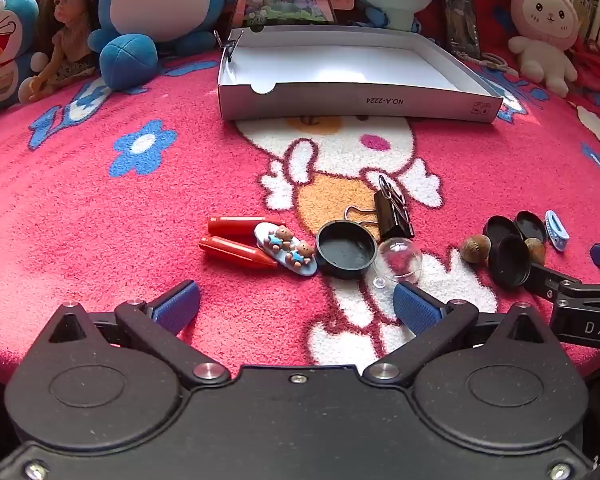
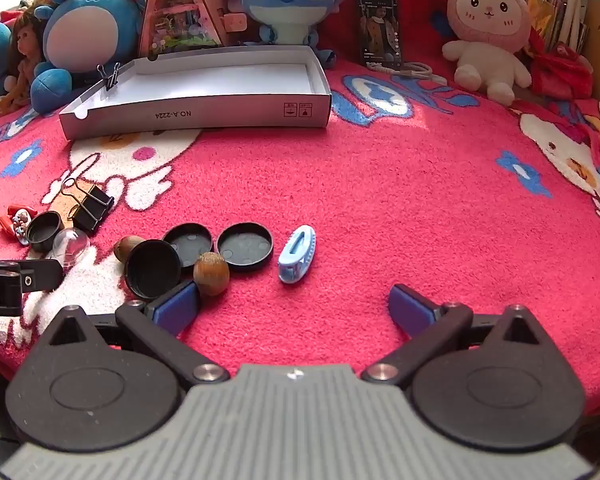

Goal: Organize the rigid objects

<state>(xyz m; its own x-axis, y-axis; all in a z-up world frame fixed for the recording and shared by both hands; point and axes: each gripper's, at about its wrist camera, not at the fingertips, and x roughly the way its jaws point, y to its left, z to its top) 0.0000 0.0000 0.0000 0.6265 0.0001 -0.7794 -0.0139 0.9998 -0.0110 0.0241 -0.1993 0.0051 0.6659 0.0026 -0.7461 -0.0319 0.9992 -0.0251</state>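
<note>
Small rigid objects lie on a pink blanket in front of a white shallow box (image 1: 356,100) (image 2: 196,114). Ahead of my open left gripper (image 1: 296,304) lie two red crayons (image 1: 236,240), a blue bear clip (image 1: 286,249), a black cap (image 1: 346,249), a clear dome (image 1: 398,260) and a black binder clip (image 1: 394,210). My right gripper (image 2: 294,306) is open too, nothing between its fingers. Just beyond it sit black caps (image 2: 244,246), a tilted cap (image 2: 152,268), two nuts (image 2: 211,273) and a light blue clip (image 2: 298,254).
Plush toys (image 2: 288,0), a doll (image 1: 66,24), a pink bunny (image 2: 488,24) and a phone (image 2: 380,28) line the back edge. A small binder clip (image 2: 110,76) grips the box's left corner. Open blanket (image 2: 440,200) stretches to the right.
</note>
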